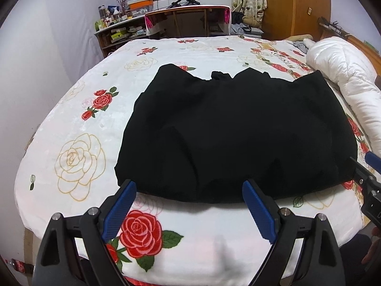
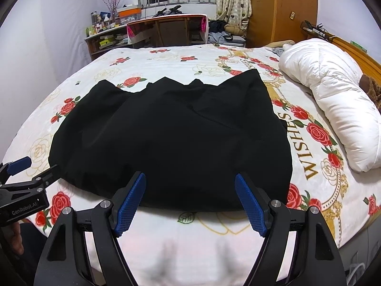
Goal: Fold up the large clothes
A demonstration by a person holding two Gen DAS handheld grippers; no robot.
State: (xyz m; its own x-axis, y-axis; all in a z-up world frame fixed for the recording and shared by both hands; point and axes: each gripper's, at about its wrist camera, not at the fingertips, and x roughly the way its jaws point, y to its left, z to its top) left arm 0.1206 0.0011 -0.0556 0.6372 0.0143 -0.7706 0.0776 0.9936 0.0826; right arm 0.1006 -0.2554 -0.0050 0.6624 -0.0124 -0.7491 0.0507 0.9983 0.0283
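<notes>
A large black garment [image 1: 238, 131] lies spread and partly folded on the rose-print bedspread [image 1: 78, 157]; its far edge shows several peaks. My left gripper [image 1: 189, 186] hovers open just above the garment's near edge, nothing between its blue pads. In the right wrist view the same black garment [image 2: 171, 140] fills the middle. My right gripper [image 2: 190, 178] stands open over its near hem, holding nothing. Each gripper shows at the side of the other's view: the right gripper [image 1: 368, 166] at the garment's near right corner, the left gripper [image 2: 33, 166] at its near left corner.
A white quilt [image 2: 333, 109] is bunched along the bed's right side. Beyond the bed stand a cluttered shelf [image 1: 114, 28], a desk [image 1: 188, 19] and a wooden wardrobe [image 1: 295, 4]. The bed's near edge [image 2: 190, 250] lies under both grippers. A hand [image 2: 16, 238] shows at lower left.
</notes>
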